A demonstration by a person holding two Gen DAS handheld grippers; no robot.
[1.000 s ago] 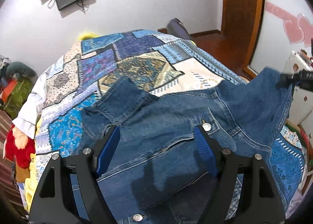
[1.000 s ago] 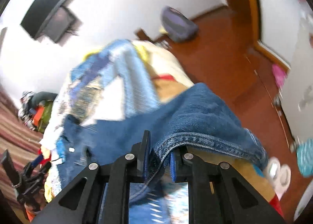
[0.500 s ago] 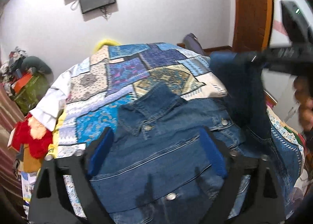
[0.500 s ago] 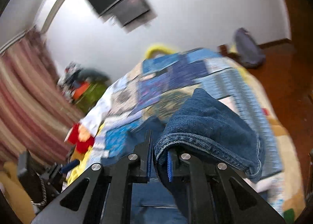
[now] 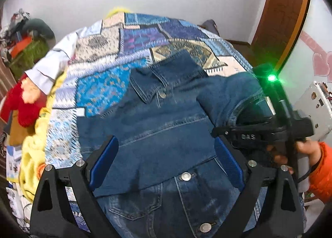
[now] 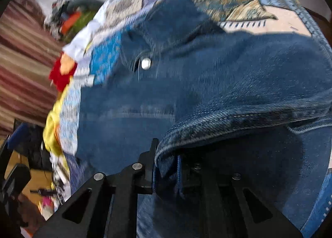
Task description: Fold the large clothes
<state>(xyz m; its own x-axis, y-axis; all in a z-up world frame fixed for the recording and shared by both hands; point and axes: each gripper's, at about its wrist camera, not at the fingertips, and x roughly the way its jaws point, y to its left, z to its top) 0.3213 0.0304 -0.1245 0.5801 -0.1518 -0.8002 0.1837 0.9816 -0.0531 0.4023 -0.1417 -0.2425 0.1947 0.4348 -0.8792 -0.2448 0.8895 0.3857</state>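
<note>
Denim jacket (image 5: 166, 125) spread front-up on a patchwork quilt (image 5: 108, 92) covering the bed, collar toward the far end, metal buttons (image 5: 185, 176) running down the near middle. Left sleeve side already folded flat across the chest, forming a smooth panel between the blue pads. Right side of the jacket lifted into a raised fold at the right, its stitched hem (image 6: 238, 119) hanging over the body of the garment.

Left gripper (image 5: 166, 161) hovering above the jacket's chest, jaws spread wide after just opening further, nothing pinched between them, denim lying beneath and apart from the pads. Right gripper (image 6: 166, 167) clamped tight on the edge of the raised denim fold, cloth bunched between the 2 narrow jaws; seen also from the left wrist view at the right edge, gripped by a hand (image 5: 278, 155) with an orange sleeve (image 5: 319, 175).

Red soft toy (image 5: 25, 101) and yellow blanket (image 5: 35, 146) lying along the left edge of the bed. Wooden door (image 5: 280, 13) standing at the far right
</note>
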